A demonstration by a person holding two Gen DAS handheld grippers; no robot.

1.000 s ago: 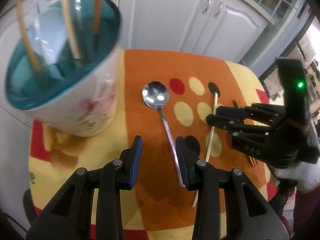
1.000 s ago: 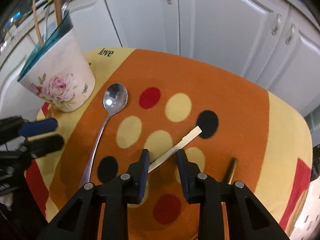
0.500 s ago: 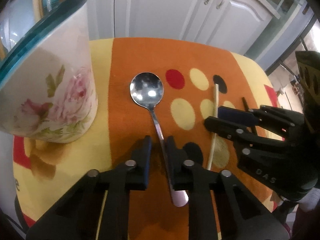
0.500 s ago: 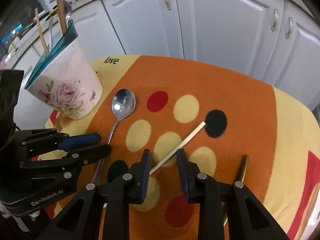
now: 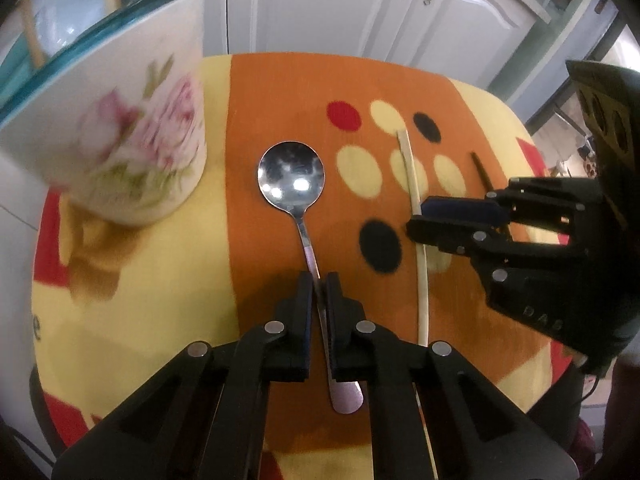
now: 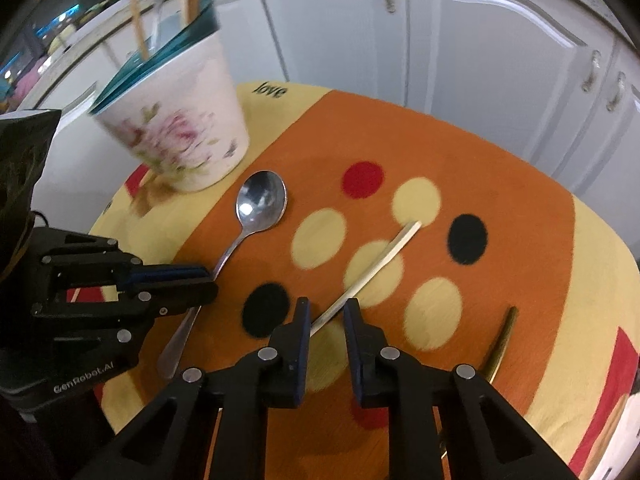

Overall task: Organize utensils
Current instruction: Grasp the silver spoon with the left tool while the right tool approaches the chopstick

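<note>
A round table under an orange-and-yellow dotted cloth [image 6: 500, 184] carries a floral pot [image 6: 180, 136], spoon [image 6: 260, 202] and chopstick [image 6: 376, 268].

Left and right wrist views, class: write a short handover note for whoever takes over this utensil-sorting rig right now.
Left gripper: jaws have just closed on the handle of the spoon, which lies on the mat.
Right gripper: jaws have been closing; they straddle the pale chopstick with a gap visible, not clamped.
Floral cup: stands at the mat's far left corner with several utensils inside.
Also lying on the mat: a dark utensil to the right.
Done: some utensils in the cup.
Left: spoon, chopstick and dark utensil likely go in the cup.
</note>
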